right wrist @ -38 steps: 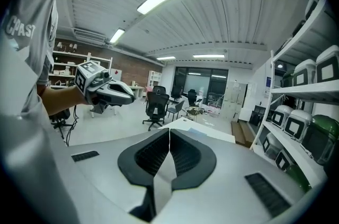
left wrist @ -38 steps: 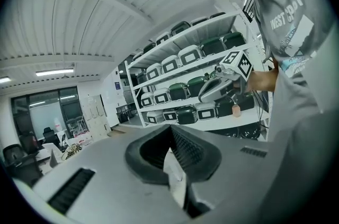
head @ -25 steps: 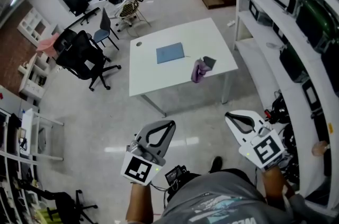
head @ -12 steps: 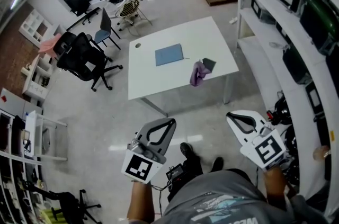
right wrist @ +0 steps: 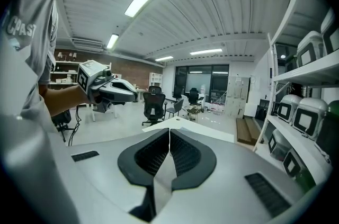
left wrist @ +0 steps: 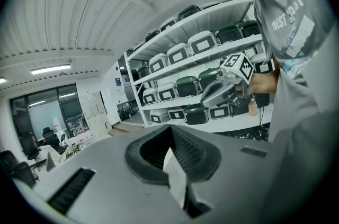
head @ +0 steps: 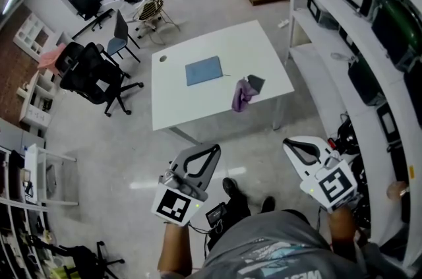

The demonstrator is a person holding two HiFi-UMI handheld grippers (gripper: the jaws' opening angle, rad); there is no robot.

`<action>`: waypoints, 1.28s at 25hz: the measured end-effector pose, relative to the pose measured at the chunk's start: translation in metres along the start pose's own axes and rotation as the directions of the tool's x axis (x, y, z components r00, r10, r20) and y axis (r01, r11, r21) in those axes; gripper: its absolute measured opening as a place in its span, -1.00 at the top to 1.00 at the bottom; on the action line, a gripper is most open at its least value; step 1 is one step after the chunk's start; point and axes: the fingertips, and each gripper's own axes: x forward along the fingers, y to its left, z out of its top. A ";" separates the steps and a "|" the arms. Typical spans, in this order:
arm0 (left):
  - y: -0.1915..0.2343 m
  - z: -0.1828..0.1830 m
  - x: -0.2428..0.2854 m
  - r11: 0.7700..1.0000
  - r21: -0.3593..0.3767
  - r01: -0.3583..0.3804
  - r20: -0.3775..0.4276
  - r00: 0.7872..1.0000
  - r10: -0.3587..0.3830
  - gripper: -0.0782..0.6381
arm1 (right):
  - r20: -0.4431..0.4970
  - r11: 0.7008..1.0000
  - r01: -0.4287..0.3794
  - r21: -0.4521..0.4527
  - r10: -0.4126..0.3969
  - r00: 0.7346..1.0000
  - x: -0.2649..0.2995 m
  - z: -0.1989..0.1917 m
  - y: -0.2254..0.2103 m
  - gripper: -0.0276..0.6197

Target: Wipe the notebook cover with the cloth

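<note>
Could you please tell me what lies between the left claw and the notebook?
In the head view: bare grey floor, then white table up to the notebook.

- The tabletop (head: pixel 264 53) stands on the open floor, well ahead of the person;
- the notebook (head: pixel 204 70) lies on it near the middle; the cloth (head: pixel 240 95) lies to the notebook's right, by the near edge, apart from it;
- chairs (head: pixel 92 73) stand left of the tabletop; shelves (head: pixel 343 20) run along its right;
- the left tongs (head: pixel 215 149) and right tongs (head: pixel 287 142) hang side by side over the floor, short of the tabletop.
</note>
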 end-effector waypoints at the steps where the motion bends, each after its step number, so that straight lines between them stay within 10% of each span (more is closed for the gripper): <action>1: 0.005 -0.002 0.000 1.000 0.000 0.003 0.002 1.000 -0.003 0.78 | -0.002 1.000 0.002 0.001 -0.002 1.000 0.005 0.001 -0.001 0.82; 32: 0.224 -0.084 -0.023 0.997 -0.029 0.076 0.152 0.986 -0.071 0.78 | -0.106 0.988 0.142 -0.059 -0.148 0.983 0.209 0.081 0.000 0.82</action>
